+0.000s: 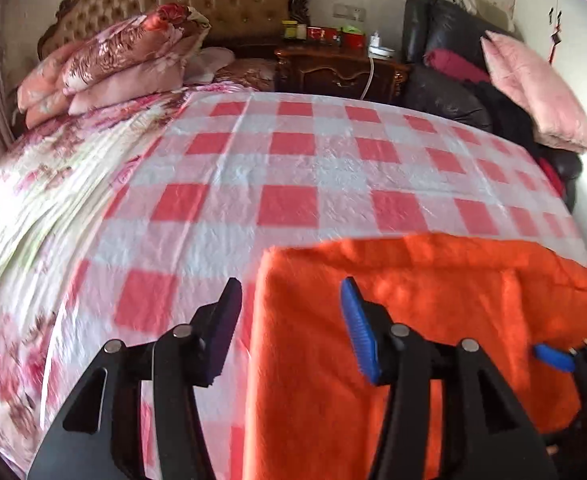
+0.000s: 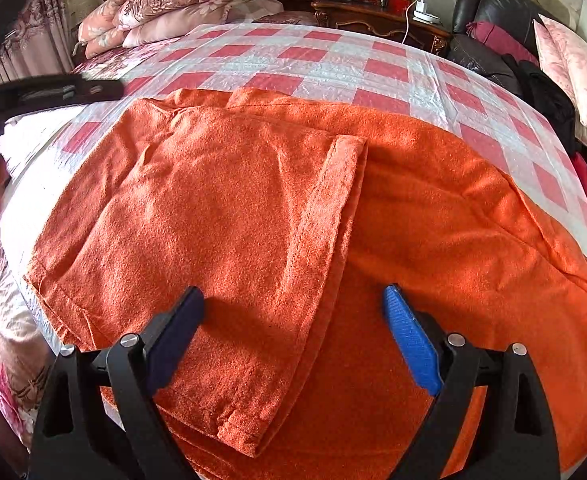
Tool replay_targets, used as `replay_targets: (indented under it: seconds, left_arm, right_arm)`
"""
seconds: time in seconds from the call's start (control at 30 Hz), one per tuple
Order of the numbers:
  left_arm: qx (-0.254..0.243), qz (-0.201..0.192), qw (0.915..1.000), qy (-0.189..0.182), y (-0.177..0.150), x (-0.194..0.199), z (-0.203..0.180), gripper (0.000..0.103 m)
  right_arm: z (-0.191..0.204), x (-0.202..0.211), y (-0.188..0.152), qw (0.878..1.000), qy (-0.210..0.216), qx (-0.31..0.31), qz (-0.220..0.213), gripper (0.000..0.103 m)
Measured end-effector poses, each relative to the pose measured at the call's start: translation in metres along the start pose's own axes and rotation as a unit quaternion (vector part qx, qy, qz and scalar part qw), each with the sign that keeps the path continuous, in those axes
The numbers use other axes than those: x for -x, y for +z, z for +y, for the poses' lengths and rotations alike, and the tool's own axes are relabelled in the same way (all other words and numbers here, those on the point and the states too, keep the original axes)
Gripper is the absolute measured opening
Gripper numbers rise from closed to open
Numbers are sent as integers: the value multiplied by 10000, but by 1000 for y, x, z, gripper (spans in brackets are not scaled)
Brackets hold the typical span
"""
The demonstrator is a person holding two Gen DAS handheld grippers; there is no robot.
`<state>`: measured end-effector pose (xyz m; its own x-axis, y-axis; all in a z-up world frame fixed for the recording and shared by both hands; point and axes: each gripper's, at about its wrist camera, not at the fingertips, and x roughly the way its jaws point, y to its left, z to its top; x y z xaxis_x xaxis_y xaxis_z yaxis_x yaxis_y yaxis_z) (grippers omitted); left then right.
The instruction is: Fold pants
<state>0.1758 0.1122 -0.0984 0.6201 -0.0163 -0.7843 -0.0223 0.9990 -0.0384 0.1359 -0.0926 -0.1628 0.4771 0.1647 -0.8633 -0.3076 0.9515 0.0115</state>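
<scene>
Orange fleece pants [image 2: 253,200] lie folded on the bed, one leg laid over the other with its hem near the front edge. My right gripper [image 2: 293,292] hovers open just above them, its fingers on either side of the folded leg and not pressing it. My left gripper [image 1: 291,292] is open over the left edge of the pants [image 1: 413,300], one finger above the bedsheet, the other above the cloth, nothing gripped. One blue pad [image 1: 553,357] of the right gripper shows at the far right of the left wrist view.
A red-and-white checked sheet [image 1: 293,168] covers the bed. Folded floral quilts [image 1: 113,64] are stacked by the tufted headboard. A wooden nightstand [image 1: 333,72] with jars stands behind, and a black leather sofa [image 1: 445,96] with a pink pillow [image 1: 533,88] runs along the right.
</scene>
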Motion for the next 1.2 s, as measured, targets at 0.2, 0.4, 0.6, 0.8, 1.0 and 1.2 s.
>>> replay_targets:
  seconds: [0.2,0.4,0.6,0.8,1.0,1.2]
  left_arm:
    - [-408,414,9975,402,-65,7,-17,41]
    - [-330,391,9981,357,-94,16,-12,40]
    - [-296,258,9987,325,-99,16,-10,41]
    - [413,25,9982,-443,-103,34,26,57]
    - [2040,241,9594,-1932,-127,39,93,52]
    - [3306,718,8825,-3268,-137,10,128,50]
  right_arm:
    - [0,0,-1,10000,20,8,-49,87]
    - [0,1,-2,10000,-15,-36,-84,87]
    - [-1,1,-1,10000,3,-9,-56,86]
    - [6,30,18,9973,-305,223,-635,86]
    - [12,-12,33,9957,-763,504,-119,87]
    - [9,-13,30,9959,-736,479,-203,88]
